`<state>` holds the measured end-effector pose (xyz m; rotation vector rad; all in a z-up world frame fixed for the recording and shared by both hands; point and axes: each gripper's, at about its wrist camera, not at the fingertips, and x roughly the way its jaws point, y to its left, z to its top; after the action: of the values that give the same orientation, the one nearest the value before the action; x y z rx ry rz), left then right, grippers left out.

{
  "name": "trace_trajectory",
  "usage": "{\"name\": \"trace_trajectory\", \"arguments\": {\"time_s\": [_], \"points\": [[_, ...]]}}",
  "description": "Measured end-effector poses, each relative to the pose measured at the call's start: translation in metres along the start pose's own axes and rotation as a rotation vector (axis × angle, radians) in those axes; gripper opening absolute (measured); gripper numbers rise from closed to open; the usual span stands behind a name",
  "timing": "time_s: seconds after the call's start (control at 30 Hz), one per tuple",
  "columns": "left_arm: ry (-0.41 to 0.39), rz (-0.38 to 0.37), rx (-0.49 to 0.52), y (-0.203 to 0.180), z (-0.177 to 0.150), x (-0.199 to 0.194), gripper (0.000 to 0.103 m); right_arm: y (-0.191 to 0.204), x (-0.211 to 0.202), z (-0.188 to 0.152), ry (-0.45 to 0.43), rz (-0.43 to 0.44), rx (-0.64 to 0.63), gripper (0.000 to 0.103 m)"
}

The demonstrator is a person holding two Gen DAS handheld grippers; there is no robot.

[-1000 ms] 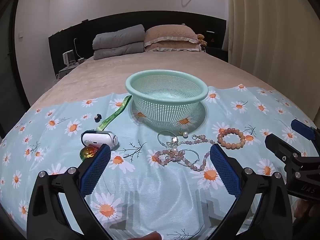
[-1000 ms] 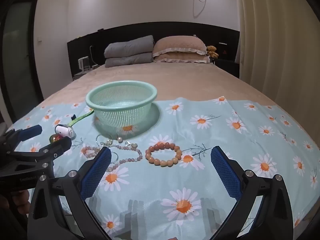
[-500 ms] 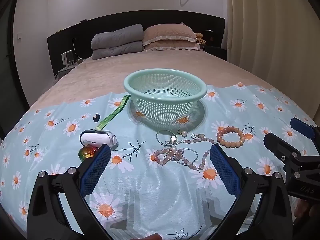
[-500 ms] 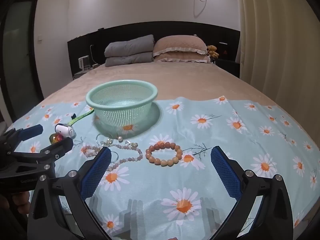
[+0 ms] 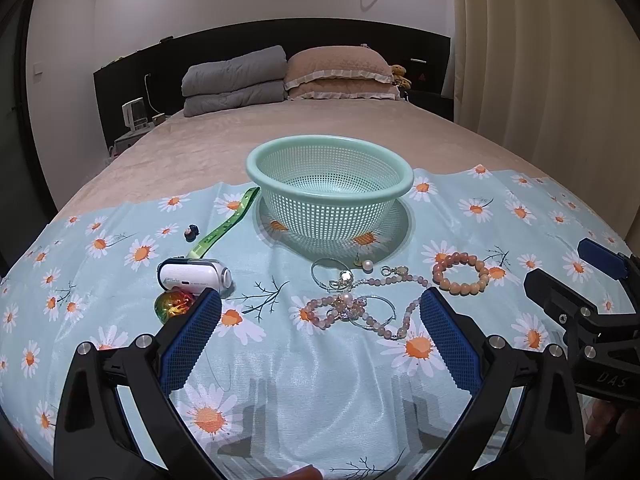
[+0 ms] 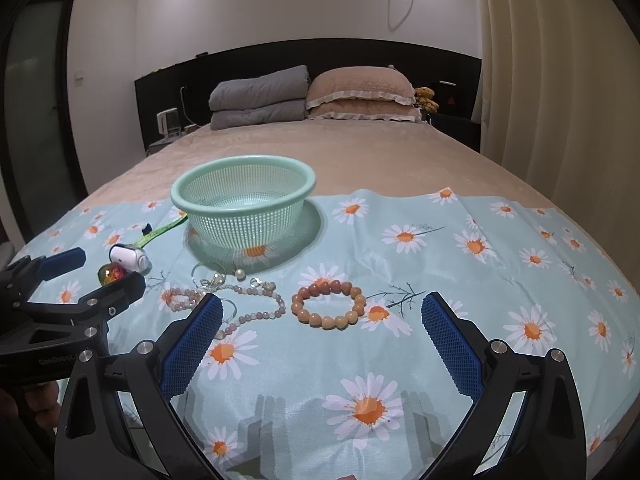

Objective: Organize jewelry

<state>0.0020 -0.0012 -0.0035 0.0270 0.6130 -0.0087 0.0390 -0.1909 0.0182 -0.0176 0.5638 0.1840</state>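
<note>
A mint green mesh basket [image 5: 330,168] [image 6: 244,184] stands empty on the daisy-print cloth. In front of it lie an orange bead bracelet [image 5: 460,274] [image 6: 329,305], a pink bead necklace [image 5: 360,312] [image 6: 248,304] tangled with thin silver bangles [image 5: 328,276], and a pearl earring [image 5: 367,266] [image 6: 239,274]. My left gripper [image 5: 320,344] hovers open just short of the necklace, nothing between its blue pads. My right gripper [image 6: 322,344] is open too, just short of the orange bracelet. Each gripper shows at the edge of the other's view.
Left of the jewelry lie a white case [image 5: 194,274] [image 6: 128,258], an iridescent ball [image 5: 174,306] [image 6: 110,273], a green strap [image 5: 226,224] and a small black piece [image 5: 191,232]. The cloth [image 5: 320,392] covers the foot of a beige bed; pillows [image 5: 338,72] are at the head.
Both grippers have drifted very slightly; the basket and jewelry sit a touch higher in the left wrist view. Nothing was grasped or moved.
</note>
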Motion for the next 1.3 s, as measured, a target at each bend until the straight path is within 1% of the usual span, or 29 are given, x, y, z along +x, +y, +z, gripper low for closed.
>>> {"name": "trace_trajectory", "arguments": {"time_s": [0.67,0.87,1.17,1.3], "points": [[-0.006,0.001,0.014,-0.0027,-0.0001,-0.0017,0.097,0.0015,0.0002,-0.0008,-0.002,-0.010,-0.008,0.095],[-0.002,-0.013,0.023,-0.0035,-0.0005,-0.0024,0.097,0.0043,-0.0005,-0.0011,-0.004,-0.010,-0.024,0.095],[-0.013,-0.041,-0.009,0.0028,0.0016,-0.0028,0.097,0.0013,0.0011,-0.0007,0.000,0.014,-0.002,0.095],[-0.014,-0.040,-0.016,0.0048,0.0023,-0.0001,0.097,-0.0049,0.0048,-0.0004,0.010,0.025,0.022,0.095]]}}
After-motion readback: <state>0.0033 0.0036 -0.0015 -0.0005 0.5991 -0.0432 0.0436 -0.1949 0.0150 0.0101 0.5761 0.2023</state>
